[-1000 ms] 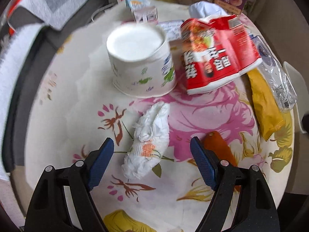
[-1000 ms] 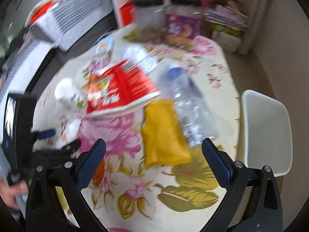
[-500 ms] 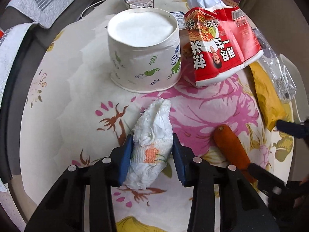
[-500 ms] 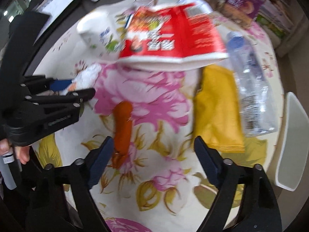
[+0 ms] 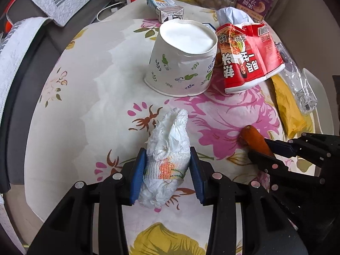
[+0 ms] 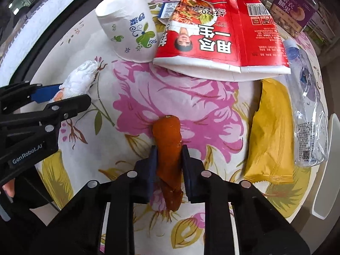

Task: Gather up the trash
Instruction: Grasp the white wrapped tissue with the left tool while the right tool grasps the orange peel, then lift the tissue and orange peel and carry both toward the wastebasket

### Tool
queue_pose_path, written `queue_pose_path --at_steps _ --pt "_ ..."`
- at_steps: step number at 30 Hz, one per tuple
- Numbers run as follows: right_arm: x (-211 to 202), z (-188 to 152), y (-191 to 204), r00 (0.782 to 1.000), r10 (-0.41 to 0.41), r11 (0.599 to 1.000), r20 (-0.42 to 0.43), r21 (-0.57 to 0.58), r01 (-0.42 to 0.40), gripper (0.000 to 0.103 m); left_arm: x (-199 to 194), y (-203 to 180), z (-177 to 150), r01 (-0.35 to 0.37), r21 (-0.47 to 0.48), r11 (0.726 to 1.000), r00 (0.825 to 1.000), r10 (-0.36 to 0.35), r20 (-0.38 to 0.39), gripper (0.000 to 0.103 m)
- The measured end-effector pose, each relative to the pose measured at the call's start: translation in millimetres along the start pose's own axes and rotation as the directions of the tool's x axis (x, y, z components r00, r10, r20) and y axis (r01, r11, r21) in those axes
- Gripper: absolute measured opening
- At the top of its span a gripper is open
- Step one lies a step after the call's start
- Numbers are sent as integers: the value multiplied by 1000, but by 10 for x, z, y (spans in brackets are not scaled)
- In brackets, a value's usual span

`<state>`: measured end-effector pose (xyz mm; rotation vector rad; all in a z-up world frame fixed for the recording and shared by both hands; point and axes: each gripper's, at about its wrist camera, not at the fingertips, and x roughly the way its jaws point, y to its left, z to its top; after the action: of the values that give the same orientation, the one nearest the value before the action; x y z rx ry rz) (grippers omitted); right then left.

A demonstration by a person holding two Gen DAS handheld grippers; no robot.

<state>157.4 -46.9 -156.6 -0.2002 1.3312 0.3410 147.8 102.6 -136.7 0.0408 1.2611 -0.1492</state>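
Note:
My left gripper (image 5: 167, 170) is shut on a crumpled white tissue wad (image 5: 167, 148) that lies on the flowered tablecloth (image 5: 85, 110). My right gripper (image 6: 169, 159) is shut on an orange carrot piece (image 6: 169, 144) near the table's front. Each gripper shows in the other's view: the right gripper (image 5: 267, 148) at the right edge with the carrot (image 5: 252, 136), the left gripper (image 6: 63, 97) at the left with the tissue (image 6: 78, 80).
An upturned paper cup (image 5: 182, 63), a red noodle packet (image 5: 248, 59), a yellow snack bag (image 6: 269, 133), a crushed plastic bottle (image 6: 308, 110) and a milk carton (image 5: 165, 6) lie further back. A white bin (image 6: 327, 170) stands beyond the table's right edge. Jars (image 6: 293, 10) stand behind.
My left gripper closed on the tissue wad. My right gripper swung left and down over the table and closed on the carrot piece.

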Motion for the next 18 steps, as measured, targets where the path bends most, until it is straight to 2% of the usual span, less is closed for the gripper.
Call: queue_pose_path --at_steps 7,14,18 --pt "-117 57 22 999 -13 1000 35 -1 13 20 -86 -99 -5 8 -4 1000 1000 -8 27 40" --pt "-438 133 -85 989 -19 999 146 37 14 20 -235 -162 -3 32 -33 999 996 -30 79 40" --pt "-632 137 -184 974 -49 997 221 75 33 20 -337 -248 33 47 -48 998 991 -41 127 40"
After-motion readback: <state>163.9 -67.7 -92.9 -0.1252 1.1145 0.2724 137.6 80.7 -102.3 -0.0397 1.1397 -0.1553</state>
